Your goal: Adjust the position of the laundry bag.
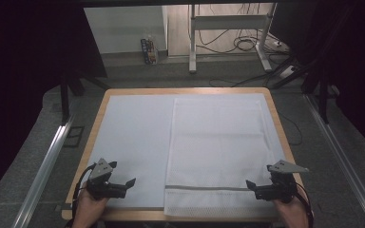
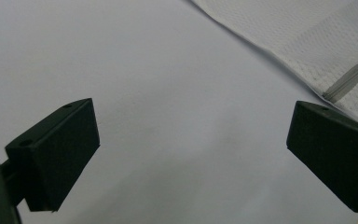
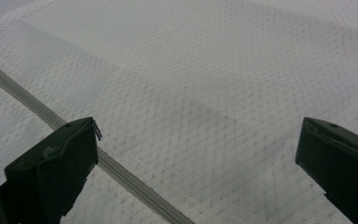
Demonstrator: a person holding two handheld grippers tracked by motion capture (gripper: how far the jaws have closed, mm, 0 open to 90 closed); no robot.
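1. Your left gripper [image 1: 129, 184] hovers with jaws spread wide over the pale sheet [image 1: 133, 142] at the near left of the bench [image 1: 100, 111], holding nothing.
2. Your right gripper [image 1: 250, 185] hangs wide too, empty, at the near right edge of the white mesh laundry bag [image 1: 218, 142], which lies flat on the right half of the bench, its near end reaching the front edge.
3. The grey zipper [image 1: 209, 187] runs across the bag close to its near end; in the right gripper view it [image 3: 121, 172] passes just by the left-hand jaw.
4. Risk: the mesh is thin and lies tight on the sheet, so a shallow pinch likely catches one layer, or the sheet with it, and drags both.
5. Risk: a jaw edge may snag the open weave or the zipper, bunching the bag.
6. Contents: the bag looks flat and empty; whether the zipper is closed, you cannot tell.
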